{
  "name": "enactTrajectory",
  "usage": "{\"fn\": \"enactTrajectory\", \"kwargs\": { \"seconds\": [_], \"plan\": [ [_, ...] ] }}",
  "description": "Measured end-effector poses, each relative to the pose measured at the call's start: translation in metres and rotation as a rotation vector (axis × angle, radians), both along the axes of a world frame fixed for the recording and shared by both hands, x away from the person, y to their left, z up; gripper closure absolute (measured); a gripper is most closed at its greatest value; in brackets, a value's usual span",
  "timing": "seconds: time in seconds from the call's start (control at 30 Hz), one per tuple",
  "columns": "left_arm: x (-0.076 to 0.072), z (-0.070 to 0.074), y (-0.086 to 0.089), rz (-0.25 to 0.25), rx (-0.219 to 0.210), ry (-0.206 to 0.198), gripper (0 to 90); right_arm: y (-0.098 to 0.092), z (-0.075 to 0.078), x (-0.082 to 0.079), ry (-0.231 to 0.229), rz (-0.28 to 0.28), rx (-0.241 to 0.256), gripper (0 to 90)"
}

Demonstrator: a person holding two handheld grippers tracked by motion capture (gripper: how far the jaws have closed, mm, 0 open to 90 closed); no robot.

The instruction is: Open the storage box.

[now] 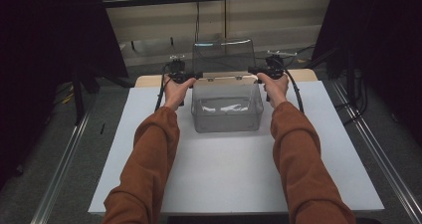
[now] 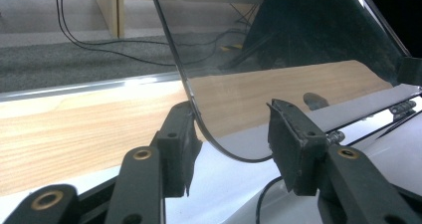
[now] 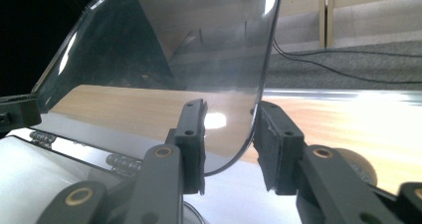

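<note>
1. Two grippers work together here: the left gripper [image 1: 198,75] and the right gripper [image 1: 250,70] stand at the two sides of the clear lid [image 1: 223,56], in the upper middle of the high view.
2. The lid stands upright on its hinges [image 2: 405,107] above the transparent box [image 1: 227,107], which sits on the white board [image 1: 164,174].
3. In each gripper view the jaws are parted, with the lid's curved lower corner between them; I judge neither pair is clamped yet.
4. To do this step well, I would narrow both pairs evenly until the pads [image 3: 194,134] touch the plastic.
5. Then I would swing both hands in one arc, so the lid does not twist.
</note>
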State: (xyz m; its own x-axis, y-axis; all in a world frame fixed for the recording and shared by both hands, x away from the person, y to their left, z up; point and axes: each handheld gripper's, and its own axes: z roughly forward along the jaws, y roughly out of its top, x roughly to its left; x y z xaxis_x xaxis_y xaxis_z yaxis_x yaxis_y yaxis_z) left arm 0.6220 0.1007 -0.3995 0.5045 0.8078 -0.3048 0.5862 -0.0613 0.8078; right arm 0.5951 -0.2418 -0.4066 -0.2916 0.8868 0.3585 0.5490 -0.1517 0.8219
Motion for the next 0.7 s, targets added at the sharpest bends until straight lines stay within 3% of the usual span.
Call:
{"fn": "enactTrajectory", "kwargs": {
  "seconds": [0.57,0.7],
  "plan": [
    [0.0010,-0.0020,-0.0005,0.020,-0.031,0.032,52.9,0.0012,-0.0042,0.0011,0.018,-0.010,0.037,61.2],
    [0.0009,-0.0016,-0.0006,0.018,-0.019,0.037,51.7,0.0015,-0.0048,0.0013,0.016,-0.010,0.037,60.7]
  ]
}}
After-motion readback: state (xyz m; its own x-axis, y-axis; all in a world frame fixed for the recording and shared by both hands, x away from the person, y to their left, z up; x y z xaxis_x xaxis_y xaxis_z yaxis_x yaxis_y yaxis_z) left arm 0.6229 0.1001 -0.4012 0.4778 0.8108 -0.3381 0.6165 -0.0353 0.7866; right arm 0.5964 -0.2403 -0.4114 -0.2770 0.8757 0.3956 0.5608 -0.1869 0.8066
